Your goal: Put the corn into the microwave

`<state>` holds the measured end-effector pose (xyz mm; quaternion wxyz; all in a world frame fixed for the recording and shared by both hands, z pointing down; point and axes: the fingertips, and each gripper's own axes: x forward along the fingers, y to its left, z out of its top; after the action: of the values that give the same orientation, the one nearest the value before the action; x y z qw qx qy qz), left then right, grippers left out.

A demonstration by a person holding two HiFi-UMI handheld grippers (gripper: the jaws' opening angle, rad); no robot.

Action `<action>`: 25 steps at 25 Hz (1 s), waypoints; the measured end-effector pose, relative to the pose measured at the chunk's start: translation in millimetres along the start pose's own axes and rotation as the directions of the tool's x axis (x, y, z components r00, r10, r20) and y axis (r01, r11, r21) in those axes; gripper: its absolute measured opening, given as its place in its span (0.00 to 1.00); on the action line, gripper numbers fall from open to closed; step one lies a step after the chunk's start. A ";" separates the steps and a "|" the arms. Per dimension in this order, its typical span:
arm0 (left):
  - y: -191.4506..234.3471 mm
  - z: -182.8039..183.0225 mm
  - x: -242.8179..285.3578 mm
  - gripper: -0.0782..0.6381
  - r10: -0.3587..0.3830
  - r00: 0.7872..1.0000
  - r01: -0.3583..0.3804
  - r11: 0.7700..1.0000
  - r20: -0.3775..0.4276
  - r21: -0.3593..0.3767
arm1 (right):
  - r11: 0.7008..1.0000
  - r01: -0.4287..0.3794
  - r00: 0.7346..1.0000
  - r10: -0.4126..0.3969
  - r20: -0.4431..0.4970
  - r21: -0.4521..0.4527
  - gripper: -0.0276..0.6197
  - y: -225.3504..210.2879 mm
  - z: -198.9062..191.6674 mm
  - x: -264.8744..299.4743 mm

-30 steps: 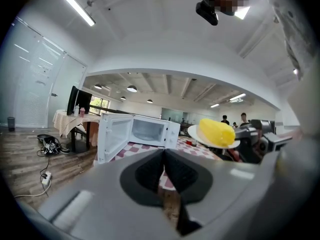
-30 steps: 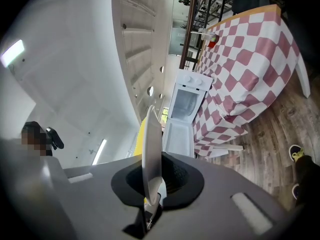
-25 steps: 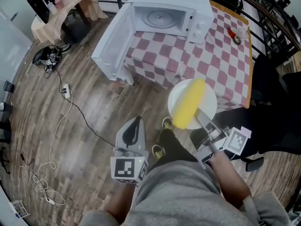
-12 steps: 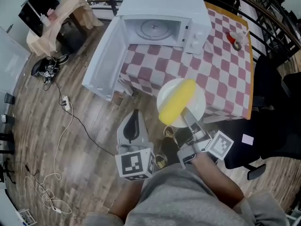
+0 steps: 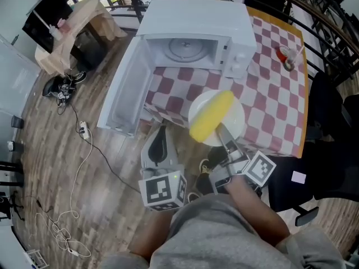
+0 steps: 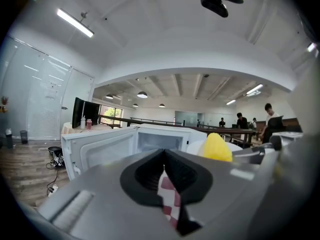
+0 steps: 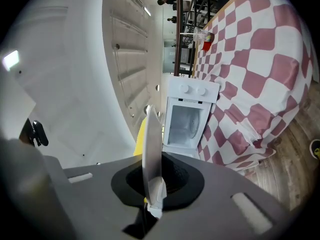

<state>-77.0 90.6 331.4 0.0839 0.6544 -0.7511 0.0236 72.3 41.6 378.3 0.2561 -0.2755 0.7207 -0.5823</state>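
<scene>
A yellow corn cob (image 5: 211, 115) lies on a white plate (image 5: 236, 123). My right gripper (image 5: 223, 132) is shut on the plate's near rim and holds it level over the front edge of the checked table (image 5: 263, 88). In the right gripper view the plate (image 7: 151, 149) stands edge-on between the jaws, with the corn (image 7: 139, 134) behind it. The white microwave (image 5: 193, 21) stands on the table with its door (image 5: 126, 88) swung wide open to the left and its glass turntable (image 5: 184, 48) bare. My left gripper (image 5: 161, 132) hangs lower left of the plate, shut and holding nothing.
A red cup (image 5: 285, 55) stands at the table's far right. A black chair (image 5: 331, 128) is to the right of the table. Cables (image 5: 61, 228) and a power strip (image 5: 84, 130) lie on the wood floor at left. A draped side table (image 5: 78, 21) stands beyond.
Both grippers have moved forward toward the table. The plate with the corn has gone from over the floor to over the table's front edge, closer to the open microwave.
</scene>
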 end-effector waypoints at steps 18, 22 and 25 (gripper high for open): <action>-16.6 -1.5 87.7 0.12 0.027 0.998 -0.026 0.999 -0.048 0.030 | 0.999 -0.019 0.997 0.017 -0.077 -0.026 0.05 -22.3 42.7 62.0; -16.2 -1.5 96.0 0.12 0.041 0.998 -0.039 0.999 -0.047 0.038 | 1.000 0.007 0.997 -0.005 -0.083 0.031 0.05 -33.1 49.8 68.3; -14.6 -2.6 100.8 0.12 0.044 0.998 -0.042 0.998 -0.048 0.041 | 0.999 0.007 0.996 -0.004 -0.090 0.033 0.05 -34.6 52.9 72.3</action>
<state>-75.4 -9.8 348.7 0.0885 0.6389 -0.7621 0.0564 60.5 -51.5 398.7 0.2264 -0.2465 0.7210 -0.6067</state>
